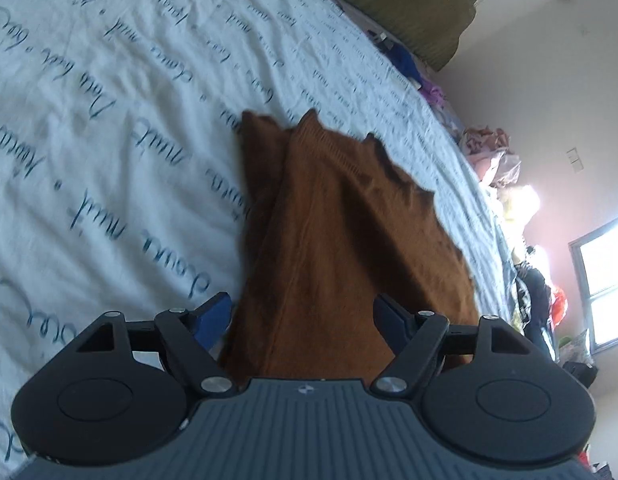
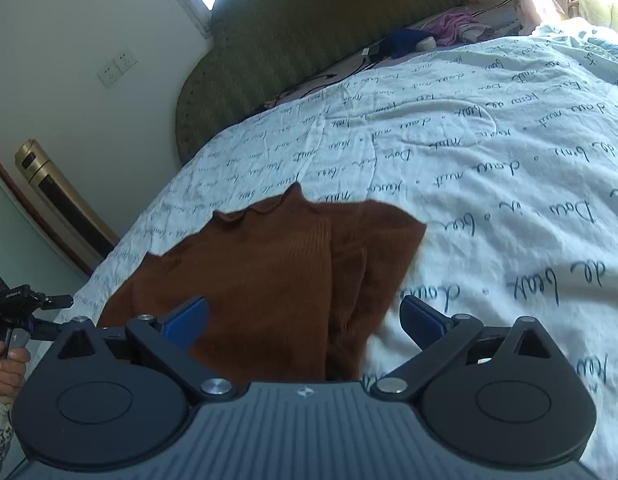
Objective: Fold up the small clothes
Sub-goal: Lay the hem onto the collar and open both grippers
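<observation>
On bed (image 2: 489,152): brown top (image 2: 269,272) lies folded lengthwise. Left claw (image 1: 303,320), right claw (image 2: 303,324) spread above top, nothing pinched; fold apparently released.

Free room: bed cover (image 2: 489,168) bare across its middle and toward the far edge | Obstacle: brown knit garment (image 2: 269,272) at the near edge | Obstacle: green headboard (image 2: 309,40) — clutter along the head edge

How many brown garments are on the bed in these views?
1. A single brown knit garment lies folded on the script-printed bedspread, just ahead of both grippers. Anything tucked beneath it would be hidden.
</observation>
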Available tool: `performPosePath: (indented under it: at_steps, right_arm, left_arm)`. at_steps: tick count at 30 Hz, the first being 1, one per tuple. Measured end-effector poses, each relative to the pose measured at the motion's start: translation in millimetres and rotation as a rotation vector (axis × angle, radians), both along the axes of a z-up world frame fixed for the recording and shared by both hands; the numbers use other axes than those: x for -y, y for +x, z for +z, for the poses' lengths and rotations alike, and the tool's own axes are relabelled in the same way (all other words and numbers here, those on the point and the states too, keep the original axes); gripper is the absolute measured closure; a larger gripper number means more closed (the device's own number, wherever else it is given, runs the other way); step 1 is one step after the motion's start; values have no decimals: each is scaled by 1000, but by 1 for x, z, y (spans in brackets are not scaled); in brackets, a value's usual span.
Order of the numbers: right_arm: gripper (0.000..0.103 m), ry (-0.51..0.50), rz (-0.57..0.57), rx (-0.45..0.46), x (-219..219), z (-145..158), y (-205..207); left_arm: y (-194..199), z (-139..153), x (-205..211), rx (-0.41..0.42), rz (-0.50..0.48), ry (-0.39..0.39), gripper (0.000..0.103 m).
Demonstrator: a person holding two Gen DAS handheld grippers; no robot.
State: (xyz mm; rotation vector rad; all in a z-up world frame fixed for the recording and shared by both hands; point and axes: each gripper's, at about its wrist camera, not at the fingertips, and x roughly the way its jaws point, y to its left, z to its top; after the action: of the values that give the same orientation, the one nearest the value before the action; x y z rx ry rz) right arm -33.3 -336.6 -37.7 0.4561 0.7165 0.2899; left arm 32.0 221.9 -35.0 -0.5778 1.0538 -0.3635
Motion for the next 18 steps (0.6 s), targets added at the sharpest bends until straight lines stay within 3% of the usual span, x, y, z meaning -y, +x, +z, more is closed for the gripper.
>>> performPosePath:
  at_steps: [3,4,5,6,7,8,9,14,18]
  right_arm:
    - [34,16,20,-27,-3,-8,-14]
    - [36,12,29,-38,-6,-12,-15]
    - [40,22,49,-52,-9,-16,-13]
    - [54,33,74,-70,-12,-21,-11]
    - [70,21,84,-80,-17,-26,-11]
    - [100,7,81,-88,-20,-27,-10]
    - [100,2,71,-73,-21,-26,-11]
    - [101,-61,9,31,-14,6,-18]
    - [100,-129,21,-104,-5,-24,8]
  left_arm:
    - [-10,-22,1,-37,5,-41,28]
    - [-11,-21,3,-28,10,-37,32]
    - [-10,-20,6,-30,2,-34,59]
    - [-8,-21,8,-44,-18,-42,83]
    - [-4,-27,9,-71,-35,-63,95]
    - [-3,-30,9,-74,-34,-56,95]
    - [-2,-33,10,-81,-42,-19,95]
    - [-3,-32,-1,-79,-85,20,94]
    - [-8,-33,-3,-85,-102,28,93]
